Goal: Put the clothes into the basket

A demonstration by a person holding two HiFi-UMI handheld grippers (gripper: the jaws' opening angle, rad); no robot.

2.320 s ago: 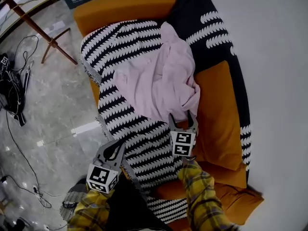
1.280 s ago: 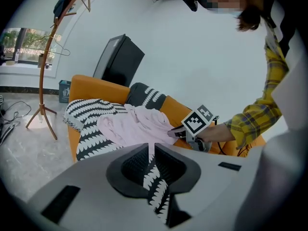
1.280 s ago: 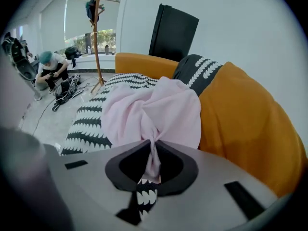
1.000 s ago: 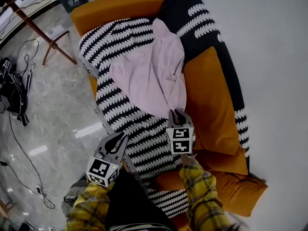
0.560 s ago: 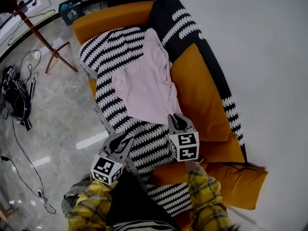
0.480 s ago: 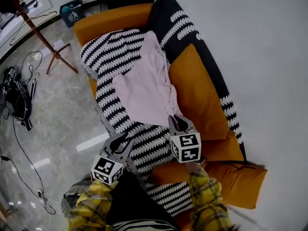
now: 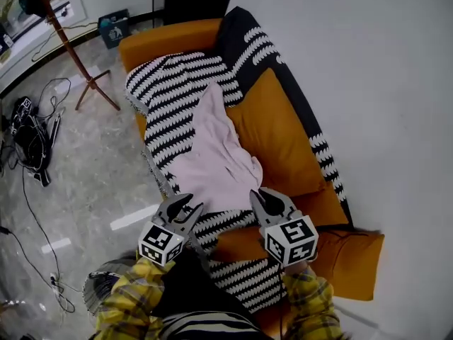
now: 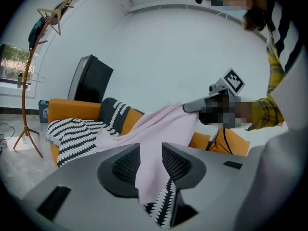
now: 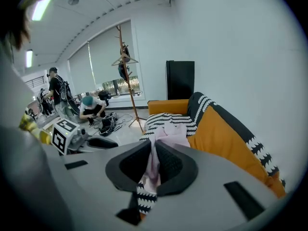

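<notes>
Fingers (image 9: 172, 166) of right gripper (image 9: 154, 150) pinched on pink garment (image 7: 216, 165)

No legible words or numbers, black-and-white code patterns on white marker cube (image 7: 161, 243) at seven o'clock and second marker cube (image 7: 292, 241) at five o'clock, dark teal box (image 7: 113, 28) at eleven o'clock unreadable

The right tool (image 7: 263, 198) is covering the pink shirt's (image 7: 216, 154) pinched corner, while the person's plaid sleeves (image 7: 131, 307) are hiding the sofa's (image 7: 170, 34) near edge from above.
</notes>
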